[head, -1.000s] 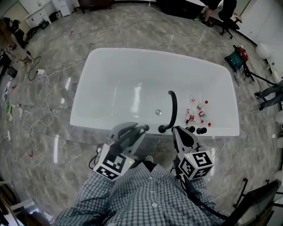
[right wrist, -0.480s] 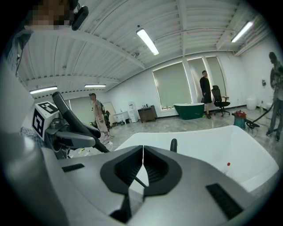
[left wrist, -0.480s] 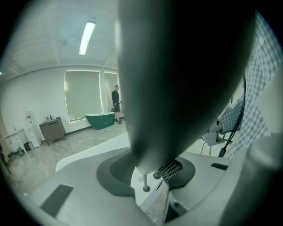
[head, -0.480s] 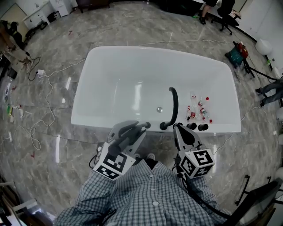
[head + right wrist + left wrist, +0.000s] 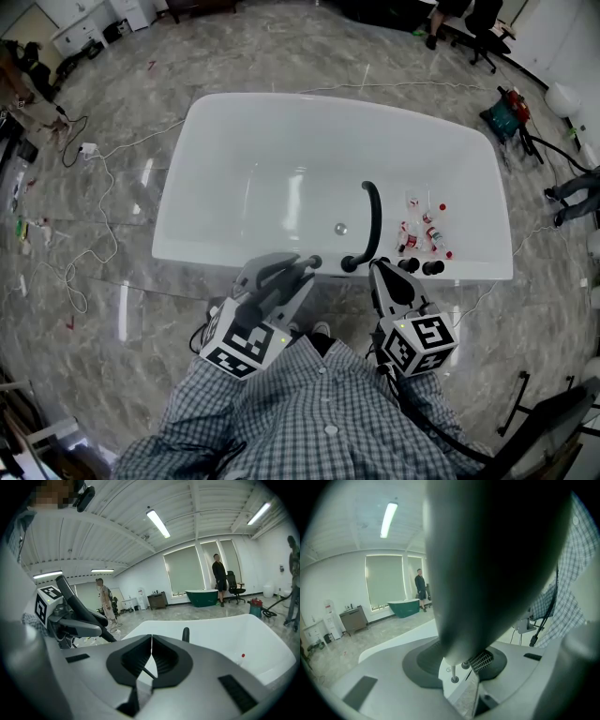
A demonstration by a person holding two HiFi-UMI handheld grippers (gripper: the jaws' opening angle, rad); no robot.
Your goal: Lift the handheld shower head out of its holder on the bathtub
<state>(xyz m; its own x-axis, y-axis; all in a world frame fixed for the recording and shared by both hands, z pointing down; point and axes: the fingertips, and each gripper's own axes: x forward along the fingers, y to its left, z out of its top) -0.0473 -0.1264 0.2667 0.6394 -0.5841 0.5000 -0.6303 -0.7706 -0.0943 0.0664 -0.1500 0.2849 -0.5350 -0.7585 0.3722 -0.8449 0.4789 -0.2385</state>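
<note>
The black handheld shower head (image 5: 298, 266) lies between the jaws of my left gripper (image 5: 281, 277), just off the near rim of the white bathtub (image 5: 187, 253). Its dark body (image 5: 487, 564) fills most of the left gripper view and hides what lies ahead. In the right gripper view it shows as a black wand (image 5: 75, 602) at the left. My right gripper (image 5: 386, 277) hovers beside the black knobs (image 5: 420, 267) on the rim; its jaws (image 5: 151, 644) are shut with nothing between them. I cannot make out the holder.
A curved black spout (image 5: 372, 220) rises from the near rim between my grippers. Several small bottles (image 5: 422, 234) lie in the tub at the right. Cables (image 5: 94, 244) trail over the marble floor at the left. People stand far across the room.
The head view has drifted slightly, so the tub sits a little higher in frame. Both grippers stay almost where they were, the left still closed on the shower head.
</note>
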